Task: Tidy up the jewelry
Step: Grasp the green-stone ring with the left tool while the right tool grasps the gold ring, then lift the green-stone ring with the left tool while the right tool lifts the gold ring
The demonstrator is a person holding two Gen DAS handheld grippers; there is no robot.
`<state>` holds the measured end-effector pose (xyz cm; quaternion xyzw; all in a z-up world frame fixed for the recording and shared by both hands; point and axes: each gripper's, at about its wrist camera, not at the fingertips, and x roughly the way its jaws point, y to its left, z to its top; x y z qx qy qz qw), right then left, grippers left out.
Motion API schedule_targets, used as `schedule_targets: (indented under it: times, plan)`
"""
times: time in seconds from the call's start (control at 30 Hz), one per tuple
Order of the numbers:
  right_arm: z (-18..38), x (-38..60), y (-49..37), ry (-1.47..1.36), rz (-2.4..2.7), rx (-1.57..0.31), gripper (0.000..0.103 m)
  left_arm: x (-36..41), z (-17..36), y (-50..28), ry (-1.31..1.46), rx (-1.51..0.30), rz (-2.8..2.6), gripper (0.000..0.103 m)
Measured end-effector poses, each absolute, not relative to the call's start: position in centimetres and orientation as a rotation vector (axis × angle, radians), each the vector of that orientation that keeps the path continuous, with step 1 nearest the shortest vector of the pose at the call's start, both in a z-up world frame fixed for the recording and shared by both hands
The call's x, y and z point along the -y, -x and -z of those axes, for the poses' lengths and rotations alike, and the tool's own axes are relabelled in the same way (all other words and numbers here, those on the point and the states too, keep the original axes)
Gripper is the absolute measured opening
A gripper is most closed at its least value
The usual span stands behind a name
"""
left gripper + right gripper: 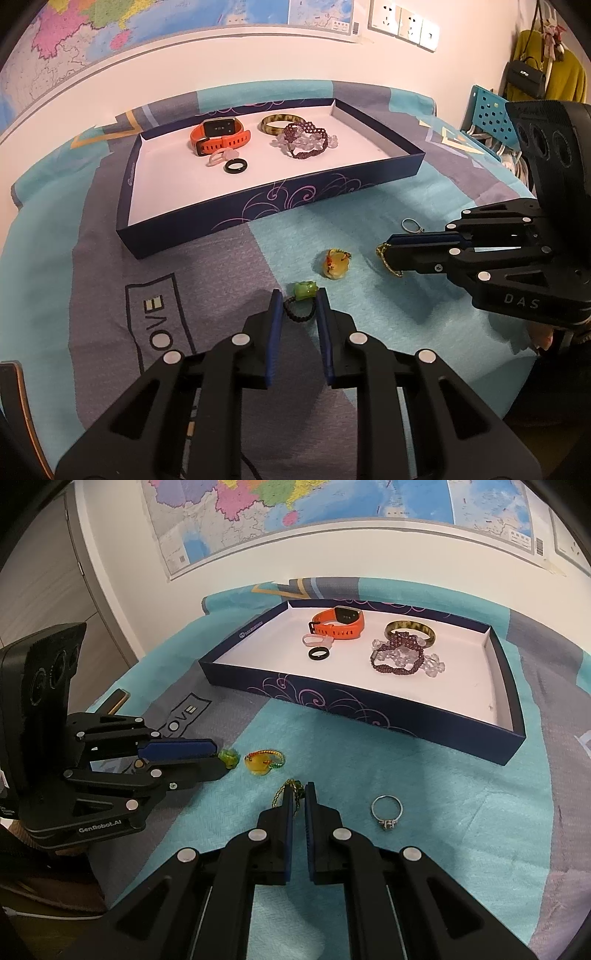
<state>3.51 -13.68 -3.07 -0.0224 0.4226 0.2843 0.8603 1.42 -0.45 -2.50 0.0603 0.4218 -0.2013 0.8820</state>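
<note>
Between the left gripper's (298,306) blue pads lies a black cord loop (299,312) with a green bead (306,289); the pads sit narrowly against the cord's sides, gripping it on the cloth-covered worktop (110,266). Just right of it, the right gripper (300,794) is pinched shut on a gold chain (282,794). Between the two grippers rests an amber pendant (260,763). Right of the right gripper lies a silver ring (386,810). Beyond both, the blue tray (369,712) holds an orange watch (338,624), bracelets (400,653) and a black ring (318,652).
</note>
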Motion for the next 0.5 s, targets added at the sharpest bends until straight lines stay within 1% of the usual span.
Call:
schedule_targets:
  times: [0.5]
  plan:
    - [2.57,14.21,-3.57,0.035,-0.588,-0.873,0.005,0.01,1.82,-1.03,-0.101,-0.855,0.427,0.019]
